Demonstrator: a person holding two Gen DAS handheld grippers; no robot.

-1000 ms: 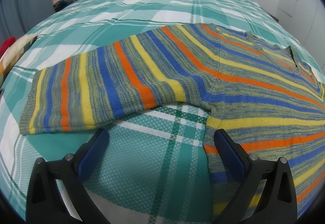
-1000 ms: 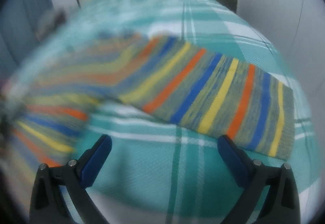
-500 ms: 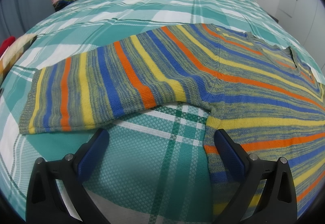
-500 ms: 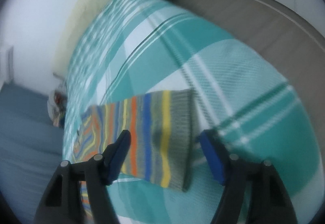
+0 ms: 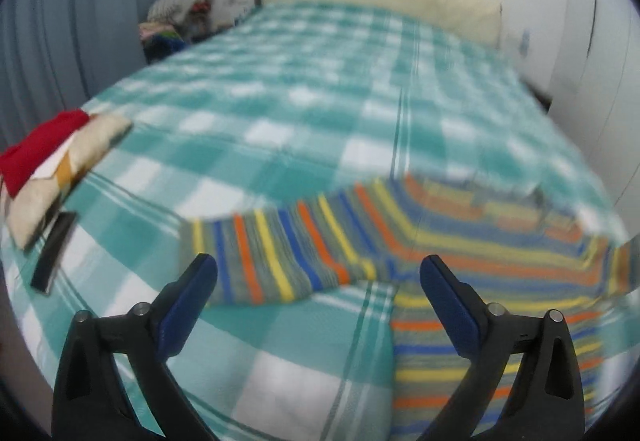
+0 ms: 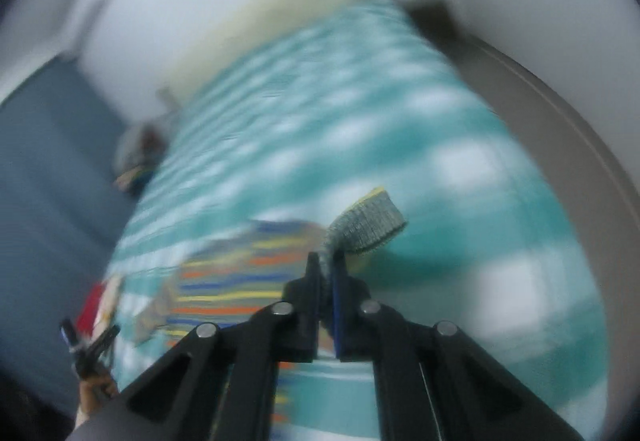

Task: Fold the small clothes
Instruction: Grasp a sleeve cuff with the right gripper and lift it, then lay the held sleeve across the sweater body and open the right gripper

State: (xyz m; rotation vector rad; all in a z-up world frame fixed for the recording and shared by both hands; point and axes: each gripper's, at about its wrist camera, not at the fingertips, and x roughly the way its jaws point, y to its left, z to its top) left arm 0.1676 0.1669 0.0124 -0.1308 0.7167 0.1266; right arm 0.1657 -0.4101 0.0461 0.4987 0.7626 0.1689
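Note:
A small striped knit sweater [image 5: 460, 257] in blue, orange, yellow and grey lies spread on the teal checked bed [image 5: 304, 113]. My left gripper [image 5: 316, 281] hangs open above the bed, near the sweater's left sleeve [image 5: 272, 257], with nothing between its blue pads. In the blurred right wrist view my right gripper [image 6: 327, 261] is shut on the grey ribbed cuff [image 6: 366, 223] of the other sleeve, lifted off the bed. The sweater's body [image 6: 236, 281] trails down to the left. The left gripper [image 6: 86, 345] shows at the lower left edge, held by a hand.
A red and cream folded cloth [image 5: 52, 165] and a black flat object [image 5: 54, 253] lie at the bed's left edge. A cream pillow [image 5: 380, 5] lies at the headboard. A clothes pile [image 5: 176, 21] sits beside the blue curtain. Floor [image 6: 560, 113] borders the bed's right side.
Both grippers have risen. My right gripper closed from wide open onto the sleeve cuff and lifted it. The left gripper pulled up and back, still open.

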